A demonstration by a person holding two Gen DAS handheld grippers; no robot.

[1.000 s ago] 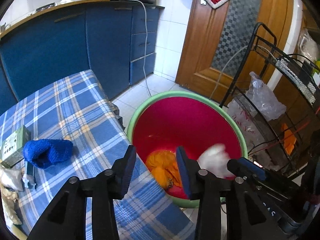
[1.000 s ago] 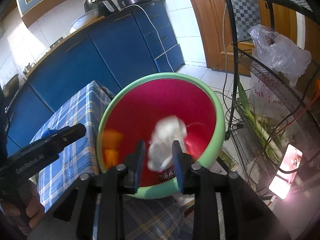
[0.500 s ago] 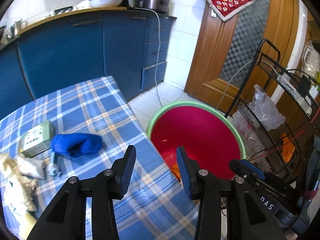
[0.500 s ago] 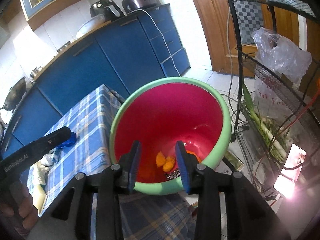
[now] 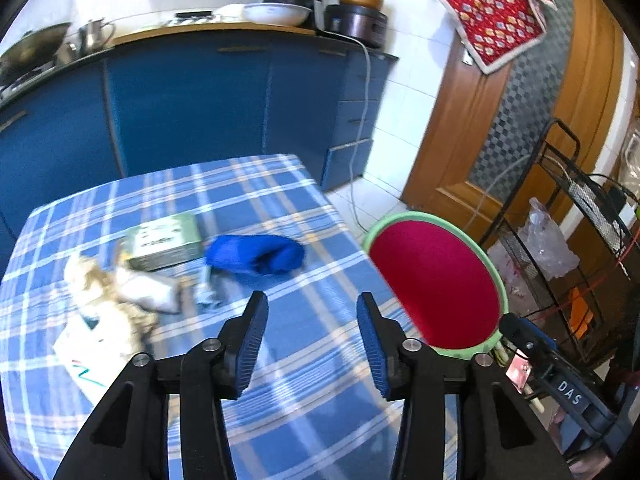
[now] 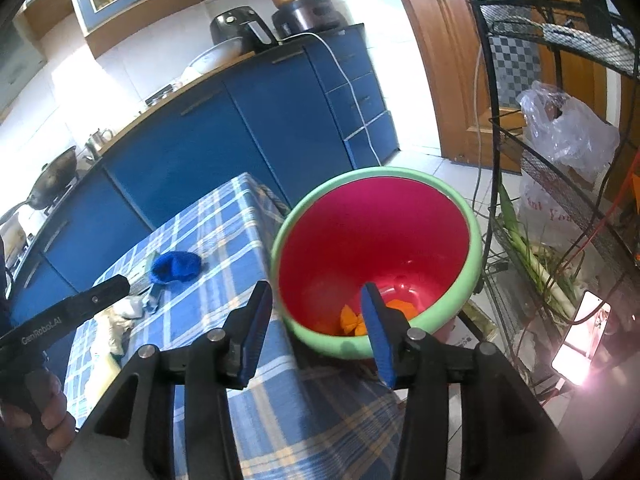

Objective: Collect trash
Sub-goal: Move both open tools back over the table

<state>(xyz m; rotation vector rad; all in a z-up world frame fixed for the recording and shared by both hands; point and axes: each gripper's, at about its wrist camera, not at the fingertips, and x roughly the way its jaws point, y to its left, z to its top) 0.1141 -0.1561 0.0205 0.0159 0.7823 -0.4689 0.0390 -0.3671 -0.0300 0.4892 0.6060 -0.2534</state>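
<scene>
- Blue plaid tablecloth (image 5: 280,208) carries leftover crumpled wrappers (image 5: 120,296).
- Both the left gripper (image 5: 308,320) and right gripper (image 6: 316,312) have just been opening, empty.
- We next reach for wrappers, then the red green-rimmed bin (image 6: 460,280).

Our left wrist view looks down over the table (image 5: 280,208) toward the cabinets (image 5: 192,108), bin (image 5: 436,284) at right. Our right wrist view sits beside it, nearer the bin, looking into it. Both share table, bin, cabinets and door (image 5: 516,120).
</scene>
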